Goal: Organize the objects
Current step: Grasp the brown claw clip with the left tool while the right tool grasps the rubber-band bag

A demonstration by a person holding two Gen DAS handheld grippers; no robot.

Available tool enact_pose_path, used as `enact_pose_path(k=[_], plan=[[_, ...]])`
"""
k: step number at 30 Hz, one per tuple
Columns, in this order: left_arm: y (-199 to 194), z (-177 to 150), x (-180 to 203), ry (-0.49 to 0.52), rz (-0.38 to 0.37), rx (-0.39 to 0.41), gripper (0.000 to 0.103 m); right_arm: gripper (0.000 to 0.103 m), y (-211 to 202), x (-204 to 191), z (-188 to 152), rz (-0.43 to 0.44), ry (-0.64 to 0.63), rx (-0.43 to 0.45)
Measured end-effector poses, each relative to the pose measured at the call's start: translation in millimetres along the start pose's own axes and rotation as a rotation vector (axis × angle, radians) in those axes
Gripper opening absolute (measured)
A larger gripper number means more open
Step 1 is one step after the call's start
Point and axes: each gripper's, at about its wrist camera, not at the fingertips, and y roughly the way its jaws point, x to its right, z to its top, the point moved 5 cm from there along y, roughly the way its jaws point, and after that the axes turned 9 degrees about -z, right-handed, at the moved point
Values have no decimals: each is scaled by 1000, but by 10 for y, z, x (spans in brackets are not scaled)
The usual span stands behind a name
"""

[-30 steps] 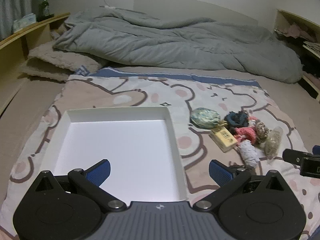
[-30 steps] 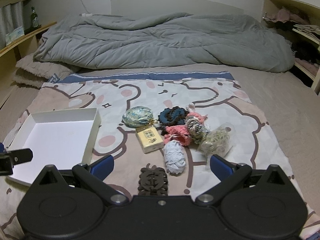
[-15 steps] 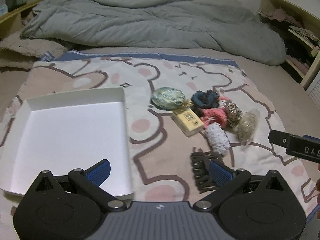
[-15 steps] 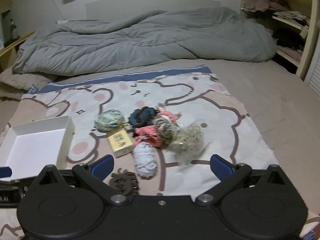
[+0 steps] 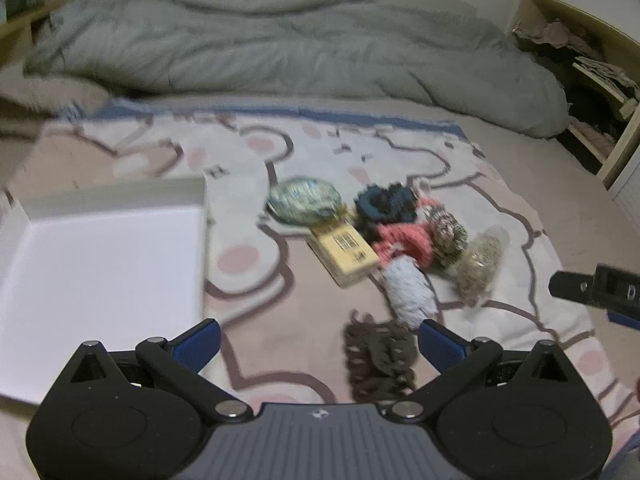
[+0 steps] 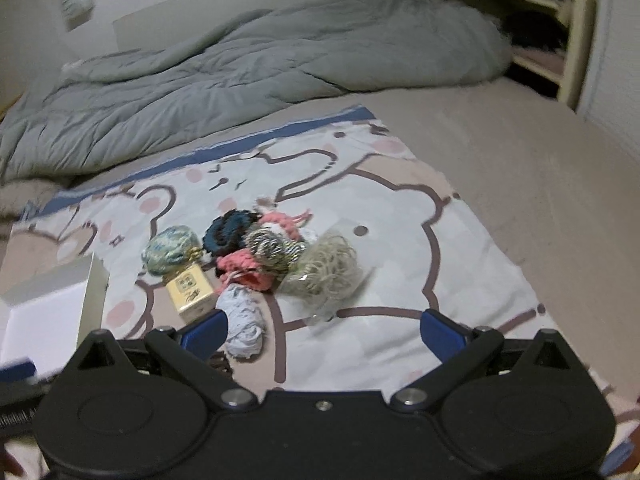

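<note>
Bed below — both claws (image 5: pixel 318 340) (image 6: pixel 324 330) hover spread, seemingly level.

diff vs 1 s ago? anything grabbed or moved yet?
Nothing grabbed. Both views swung right: the left hand-held gripper left the white tray and now faces the dark carved ornament; the right hand-held gripper shifted past the yarn pile. Both stay open and empty; tray and pile lie as before.

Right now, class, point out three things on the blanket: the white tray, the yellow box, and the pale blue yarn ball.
white tray (image 5: pixel 100 264), left wrist view, bare floor of the tray.
yellow box (image 5: pixel 346 254), left wrist view, its top face.
pale blue yarn ball (image 6: pixel 243 318), right wrist view, middle of the ball.
</note>
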Motion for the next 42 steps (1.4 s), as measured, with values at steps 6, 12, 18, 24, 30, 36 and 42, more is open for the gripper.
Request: enact_pose_path(k=[6,12,18,24,30,36,42], plan=[[133,66,105,-43,-13,-40,103,103,160,186,207,0,197,-57],[352,79,198,-60,-42,-77,103,103,471,236,385,37,358,-82],[698,-77,219,-97,-114,-145,102,103,1019,327,338,177,623,-205],[964,-136,276,-79,-169,-192,90,95,1441,452,140,169,774,-287],[1162,-141,214,-124,-164,-217,80,95,1689,518,43,189,828,-322],[1266,-147,205,-139,-153,-248,80,95,1810,436,38,207,833,-339],[1252,-159,219,-71,-109,-258,62,81,1871,343,30,198,805,-350]])
